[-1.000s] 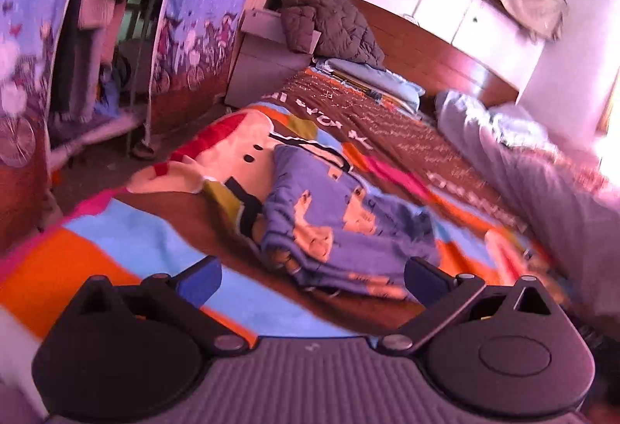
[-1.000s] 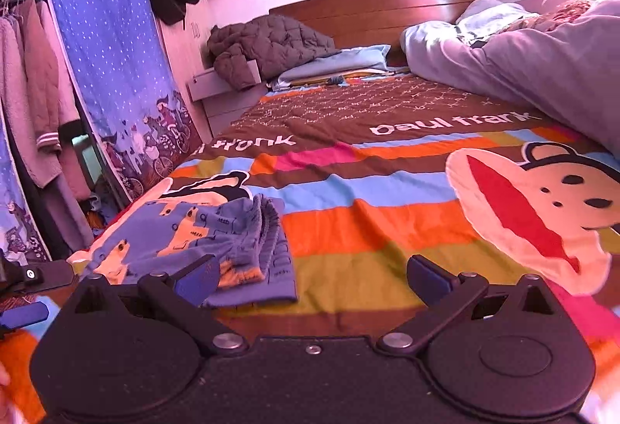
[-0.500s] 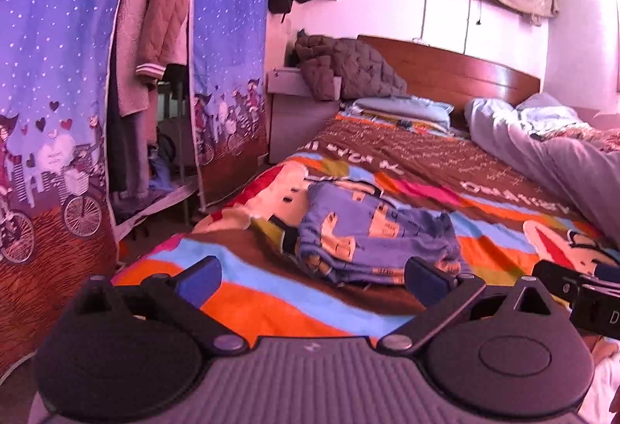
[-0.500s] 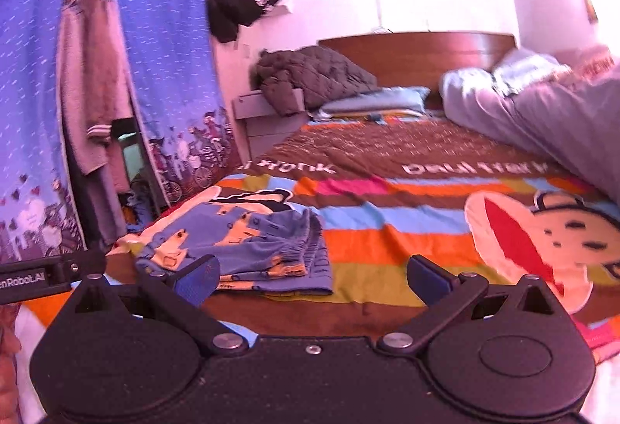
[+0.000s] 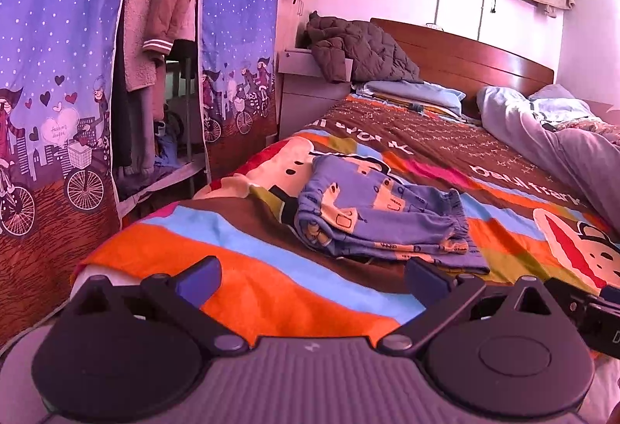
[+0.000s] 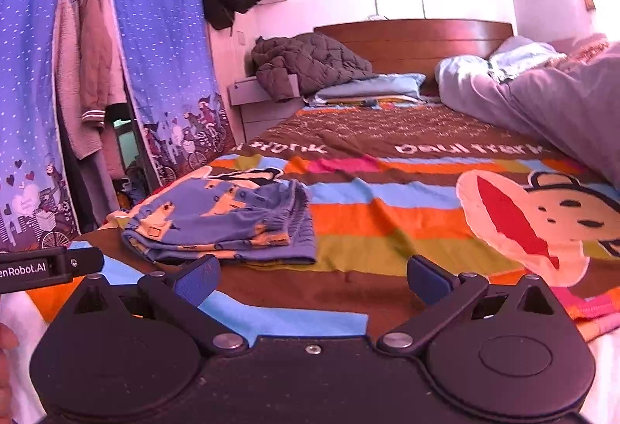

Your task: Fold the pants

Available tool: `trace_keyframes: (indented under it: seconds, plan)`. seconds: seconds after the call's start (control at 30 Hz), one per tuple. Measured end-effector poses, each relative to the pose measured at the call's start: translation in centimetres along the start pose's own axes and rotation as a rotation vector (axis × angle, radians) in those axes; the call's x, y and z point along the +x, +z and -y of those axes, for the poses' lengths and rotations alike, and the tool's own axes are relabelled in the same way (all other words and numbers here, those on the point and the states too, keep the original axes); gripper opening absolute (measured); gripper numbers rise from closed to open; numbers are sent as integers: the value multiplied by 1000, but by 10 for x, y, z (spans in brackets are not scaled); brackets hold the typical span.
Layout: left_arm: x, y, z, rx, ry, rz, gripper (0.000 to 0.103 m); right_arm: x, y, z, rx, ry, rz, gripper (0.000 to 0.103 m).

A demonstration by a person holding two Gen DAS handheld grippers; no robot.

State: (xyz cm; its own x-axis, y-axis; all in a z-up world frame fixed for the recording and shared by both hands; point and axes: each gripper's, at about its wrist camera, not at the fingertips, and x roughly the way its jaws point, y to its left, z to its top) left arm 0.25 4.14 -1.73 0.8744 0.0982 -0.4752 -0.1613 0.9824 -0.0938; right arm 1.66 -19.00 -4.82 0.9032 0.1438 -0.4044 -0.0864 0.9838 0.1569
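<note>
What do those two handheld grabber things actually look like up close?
Both look alike: the left gripper and right gripper have black linkage arms with silver pivot screws, rounded black housings and blue-padded jaws. The left's base is ribbed grey. White lettering ending "enRobot.AI" marks its side.

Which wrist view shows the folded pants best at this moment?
The left wrist view: the pants lie near the centre, folded layers and waistband visible. In the right wrist view the pants sit left of centre, their near edge partly behind the right gripper finger.

The pants [image 5: 381, 216] lie folded on the bedspread [image 5: 248, 280], near its foot edge. Both grippers sit before them, apart. The headboard [image 5: 465, 56] stands behind.
</note>
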Motion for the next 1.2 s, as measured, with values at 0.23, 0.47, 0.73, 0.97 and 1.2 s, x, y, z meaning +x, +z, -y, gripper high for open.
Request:
trace_keyframes:
  seconds: [0.23,0.47,0.73,0.97,1.2]
  plan:
    - [2,-2,3,33,12,-4,103,5,-5,8,34,-8,-11,102]
    - [6,-3,4,54,31,-23,103,5,-6,8,25,-14,-11,102]
    - [5,-4,5,69,32,-22,103,4,-4,9,18,-27,-7,102]
    - [4,-4,5,73,32,-21,103,4,-4,8,15,-25,-9,102]
    - [4,-4,6,72,33,-21,103,4,-4,9,10,-24,-11,102]
